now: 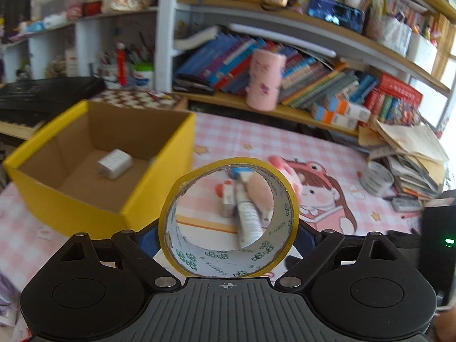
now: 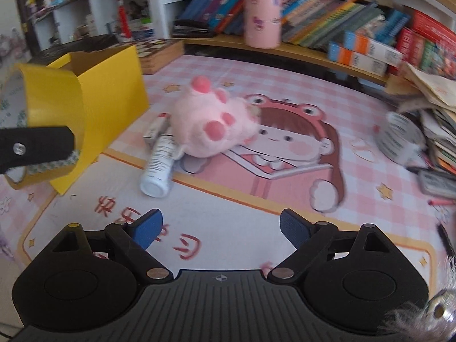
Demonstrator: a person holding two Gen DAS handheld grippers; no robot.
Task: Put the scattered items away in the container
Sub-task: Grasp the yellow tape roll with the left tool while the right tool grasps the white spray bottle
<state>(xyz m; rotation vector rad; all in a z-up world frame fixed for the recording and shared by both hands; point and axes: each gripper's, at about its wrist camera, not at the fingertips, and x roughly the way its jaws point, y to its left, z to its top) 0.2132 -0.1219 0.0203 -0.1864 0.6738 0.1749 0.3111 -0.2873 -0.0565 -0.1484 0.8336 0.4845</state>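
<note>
My left gripper [image 1: 228,239] is shut on a yellow tape roll [image 1: 280,199], held upright above the mat, right of the yellow cardboard box [image 1: 159,176]. A small white box [image 1: 115,163] lies inside that box. The tape roll [image 2: 51,99] and the yellow box [image 2: 119,91] also show at the left of the right wrist view. My right gripper [image 2: 221,228] is open and empty above the mat. Ahead of it lie a pink plush paw [image 2: 213,122], a white bottle [image 2: 159,165] and a small carton [image 2: 155,128].
A pink cartoon mat [image 2: 285,171] covers the table. A second tape roll [image 2: 401,136] lies at the right beside a paper stack [image 2: 439,108]. A pink canister [image 2: 263,14] and books stand on the shelf behind. A keyboard [image 1: 42,94] sits behind the box.
</note>
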